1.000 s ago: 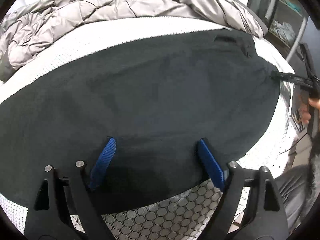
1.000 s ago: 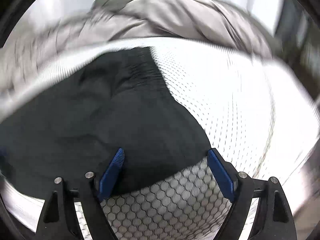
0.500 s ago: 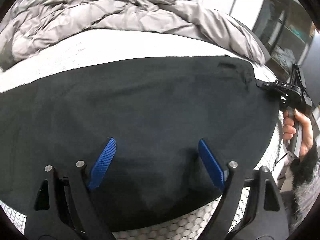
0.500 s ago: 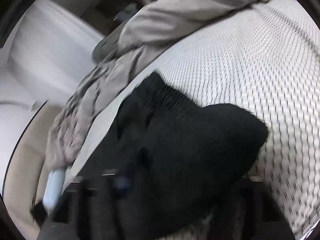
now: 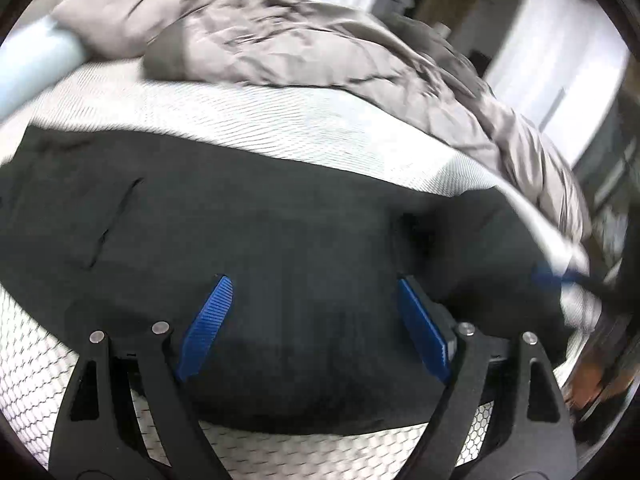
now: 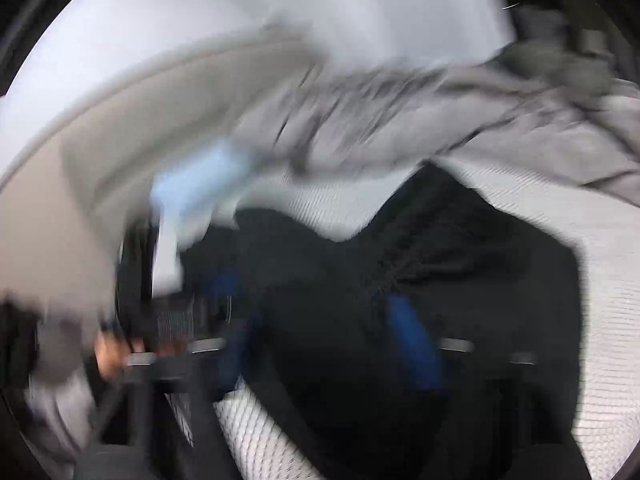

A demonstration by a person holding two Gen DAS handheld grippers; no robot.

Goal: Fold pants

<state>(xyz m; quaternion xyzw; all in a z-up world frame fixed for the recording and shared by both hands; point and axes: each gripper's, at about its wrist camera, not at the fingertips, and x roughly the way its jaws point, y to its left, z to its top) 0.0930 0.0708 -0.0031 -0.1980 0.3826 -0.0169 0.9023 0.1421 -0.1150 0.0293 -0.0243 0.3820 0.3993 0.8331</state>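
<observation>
Black pants (image 5: 260,240) lie spread flat on the white mattress (image 5: 280,120). My left gripper (image 5: 312,324) is open and empty, its blue pads low over the near edge of the pants. In the right wrist view, which is heavily blurred, the pants (image 6: 460,280) show with a gathered waistband. My right gripper (image 6: 324,340) is open over the black cloth, its blue pads apart. The right gripper also appears as a blurred blue tip (image 5: 552,276) at the pants' right end in the left wrist view.
A rumpled grey duvet (image 5: 320,40) lies along the far side of the mattress. A pale blue cylinder (image 5: 28,64) lies at the far left. Shelving and dark furniture (image 5: 612,184) stand at the right, past the bed edge.
Both cameras have swung left. The left gripper moved along the pants, so the duvet and blue cylinder now show. The right gripper turned fast and blurred, still over the waistband end.
</observation>
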